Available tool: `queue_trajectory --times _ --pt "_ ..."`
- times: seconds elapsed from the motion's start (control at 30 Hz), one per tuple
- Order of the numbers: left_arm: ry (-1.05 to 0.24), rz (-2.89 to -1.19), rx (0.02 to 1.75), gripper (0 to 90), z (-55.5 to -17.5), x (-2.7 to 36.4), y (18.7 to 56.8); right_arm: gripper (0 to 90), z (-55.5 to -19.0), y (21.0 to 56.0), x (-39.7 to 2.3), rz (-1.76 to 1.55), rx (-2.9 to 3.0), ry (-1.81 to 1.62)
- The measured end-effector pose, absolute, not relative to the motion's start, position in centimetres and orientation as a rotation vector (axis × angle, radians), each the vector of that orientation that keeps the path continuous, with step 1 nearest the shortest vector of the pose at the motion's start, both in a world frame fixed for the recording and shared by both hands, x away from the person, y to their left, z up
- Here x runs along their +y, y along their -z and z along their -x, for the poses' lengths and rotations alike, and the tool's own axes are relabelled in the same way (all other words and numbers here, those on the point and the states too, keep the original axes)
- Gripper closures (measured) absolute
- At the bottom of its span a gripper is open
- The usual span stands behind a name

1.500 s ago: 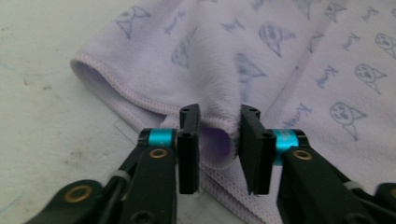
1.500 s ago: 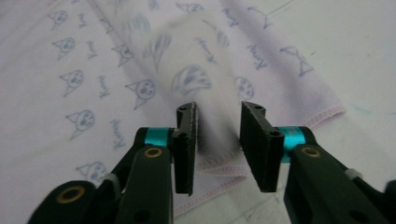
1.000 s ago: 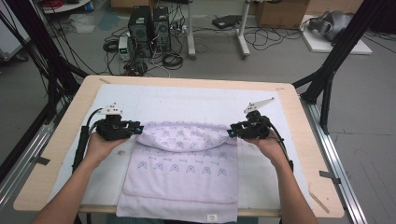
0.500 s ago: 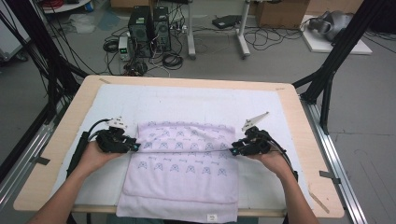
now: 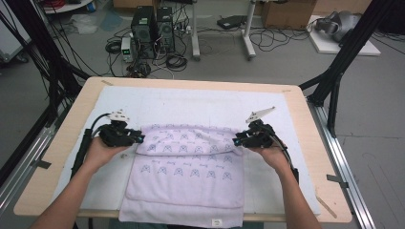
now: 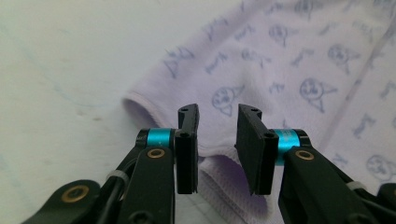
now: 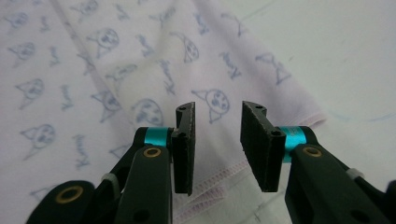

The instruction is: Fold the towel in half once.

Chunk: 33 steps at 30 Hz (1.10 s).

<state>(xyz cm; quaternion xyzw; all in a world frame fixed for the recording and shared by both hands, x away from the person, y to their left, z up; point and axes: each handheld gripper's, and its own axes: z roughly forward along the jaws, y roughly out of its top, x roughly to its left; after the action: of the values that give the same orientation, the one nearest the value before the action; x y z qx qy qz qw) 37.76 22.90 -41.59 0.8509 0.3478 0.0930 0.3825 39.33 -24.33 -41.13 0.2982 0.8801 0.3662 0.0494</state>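
1. We judge the fold is being laid down — so we would back both grippers straight out, level, without dragging the top layer.
2. The towel [image 5: 186,167] lies folded on the white mat [image 5: 205,102]; its folded corners sit just ahead of the left gripper [image 6: 217,140] and right gripper [image 7: 217,140].
3. Both grippers stand parted, holding nothing.

Seen from above, looking forward and down over the whole table [image 5: 296,102]. Close gripper views, along the jaws, sharing the folded towel [image 5: 191,162] [image 6: 289,70] [image 7: 93,70]
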Motion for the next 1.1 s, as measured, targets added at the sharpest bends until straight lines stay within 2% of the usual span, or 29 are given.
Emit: queue_trajectory --times 0.17,0.3,0.37,0.47,0.67,0.77,1.1 --pt "-0.221 -2.199 0.894 70.0 -38.0 21.7 43.4 68.5 -39.2 43.3 -23.8 -0.927 2.708 -1.076" --pt "-0.266 -2.212 0.869 82.2 -37.7 21.6 43.1 83.2 -38.9 43.5 -23.9 -0.900 2.693 -1.118" --pt "-0.293 -2.196 0.869 84.8 -37.6 21.7 42.9 84.9 -38.7 43.0 -23.7 -0.862 2.676 -1.103" --pt "-0.354 -2.155 0.878 85.7 -37.5 22.1 42.2 84.9 -38.7 42.1 -24.1 -0.856 2.640 -1.144" --pt "-0.390 -2.030 0.925 86.0 -37.8 23.2 41.0 84.7 -39.1 40.5 -24.4 -0.849 2.591 -1.167" --pt "-0.400 -2.002 0.926 85.9 -37.8 23.5 40.6 80.6 -39.5 40.1 -24.5 -0.873 2.605 -1.200" --pt "-0.375 -2.091 0.904 85.7 -37.7 22.8 41.5 67.8 -39.4 41.1 -24.0 -0.856 2.726 -1.140"
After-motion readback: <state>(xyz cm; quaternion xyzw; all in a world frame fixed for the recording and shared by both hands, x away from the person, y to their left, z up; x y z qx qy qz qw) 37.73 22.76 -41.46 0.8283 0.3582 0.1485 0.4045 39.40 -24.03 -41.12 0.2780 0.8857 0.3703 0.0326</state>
